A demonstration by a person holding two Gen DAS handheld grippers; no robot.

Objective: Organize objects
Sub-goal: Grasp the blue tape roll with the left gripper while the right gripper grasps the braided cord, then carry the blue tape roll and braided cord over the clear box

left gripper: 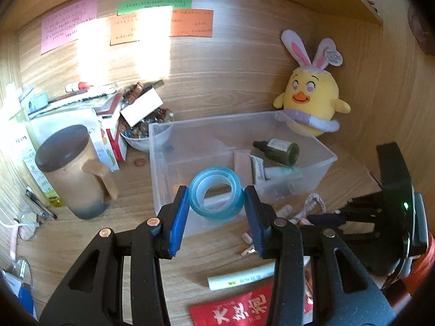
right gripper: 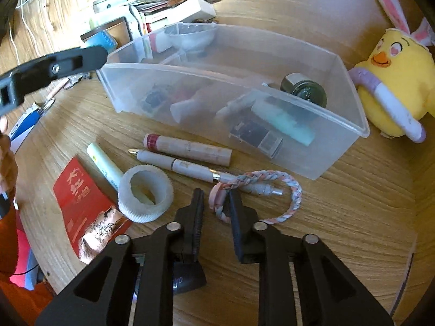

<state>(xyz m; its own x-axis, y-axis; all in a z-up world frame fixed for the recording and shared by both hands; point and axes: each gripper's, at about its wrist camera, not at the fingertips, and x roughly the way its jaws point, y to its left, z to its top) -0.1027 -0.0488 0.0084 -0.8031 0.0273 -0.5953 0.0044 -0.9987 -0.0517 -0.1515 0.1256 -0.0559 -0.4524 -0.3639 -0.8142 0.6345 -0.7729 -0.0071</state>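
My left gripper [left gripper: 216,202] is shut on a blue roll of tape [left gripper: 216,193] and holds it over the near wall of a clear plastic bin [left gripper: 325,163]. The bin holds a dark green bottle [left gripper: 280,149], small tubes and boxes. My right gripper [right gripper: 216,203] is open, low over the desk, with its fingers either side of one end of a pink and white braided cord [right gripper: 272,190]. Pens [right gripper: 187,149], a white ring [right gripper: 145,197] and a red packet [right gripper: 84,203] lie on the desk in front of the bin [right gripper: 350,125].
A yellow plush chick [left gripper: 312,100] sits at the back right, also in the right wrist view [right gripper: 394,81]. A tan mug [left gripper: 73,171], boxes and a bowl of small items [left gripper: 138,133] crowd the back left. Wooden walls enclose the desk.
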